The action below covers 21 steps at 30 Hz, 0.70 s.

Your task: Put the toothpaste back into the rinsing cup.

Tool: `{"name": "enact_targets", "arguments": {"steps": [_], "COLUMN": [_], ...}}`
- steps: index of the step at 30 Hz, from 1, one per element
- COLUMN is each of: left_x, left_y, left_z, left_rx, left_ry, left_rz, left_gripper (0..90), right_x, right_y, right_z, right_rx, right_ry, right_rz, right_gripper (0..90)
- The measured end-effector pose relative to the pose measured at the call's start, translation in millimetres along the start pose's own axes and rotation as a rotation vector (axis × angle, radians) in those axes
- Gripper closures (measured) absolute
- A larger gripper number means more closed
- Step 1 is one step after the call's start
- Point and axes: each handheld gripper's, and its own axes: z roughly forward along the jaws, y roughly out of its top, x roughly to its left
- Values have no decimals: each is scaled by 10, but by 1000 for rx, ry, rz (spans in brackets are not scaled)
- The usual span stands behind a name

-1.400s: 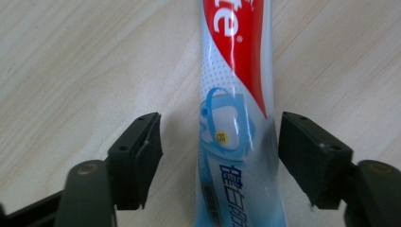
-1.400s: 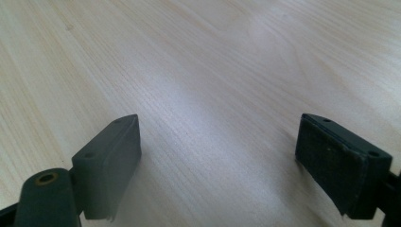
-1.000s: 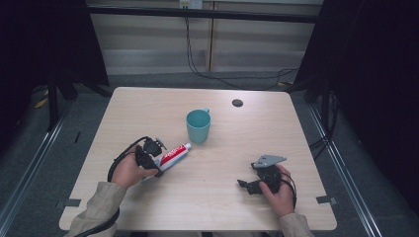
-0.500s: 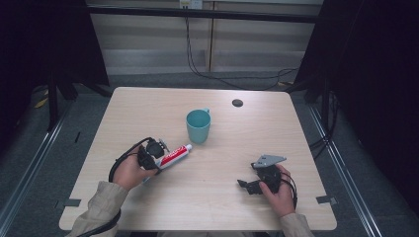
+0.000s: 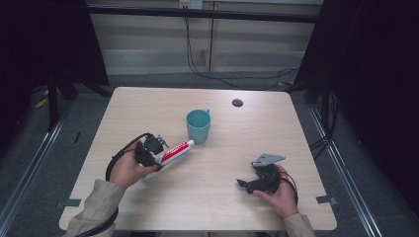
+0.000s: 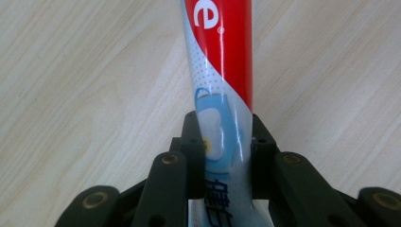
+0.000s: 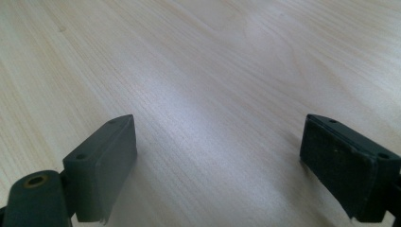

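Table (image 5: 207,197) first: pale wood, with both of my hands coming in from the near edge. Next down in size, the teal cup (image 5: 198,126) stands upright near the middle, and a small dark disc (image 5: 237,102) lies well beyond it toward the far edge.

On my left, the left gripper (image 5: 157,154) is clamped on the toothpaste tube (image 5: 173,152). The tube lies slanted on the wood, its cap end close beside the foot of the cup; from above I can't quite tell whether they touch. In the left gripper view the two black pads press the tube (image 6: 222,94) from either side near its flat tail, and the plastic looks slightly pinched between them. Those jaws have just been closing, with the tube between them.

On my right, the right gripper (image 5: 247,183) sits low over bare wood, well apart from the tube and cup. Its jaws stand wide apart, and the fingers (image 7: 106,163) have nothing between them but tabletop.
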Motion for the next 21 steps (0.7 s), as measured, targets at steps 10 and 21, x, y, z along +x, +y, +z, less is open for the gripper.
{"name": "enact_targets", "arguments": {"steps": [10,21], "left_x": [-94,-197], "left_y": [156,298], "left_z": [-12,14], "left_rx": [-2,11], "left_ry": [-7,-24], "left_rz": [43,82], "left_gripper": [745,744], "right_x": [62,169], "right_y": [129,388], "right_z": [-27,-84], "right_rx": [25,51], "right_ry": [-2,-17], "right_rz": [-95,-277], "right_gripper": [140,149]}}
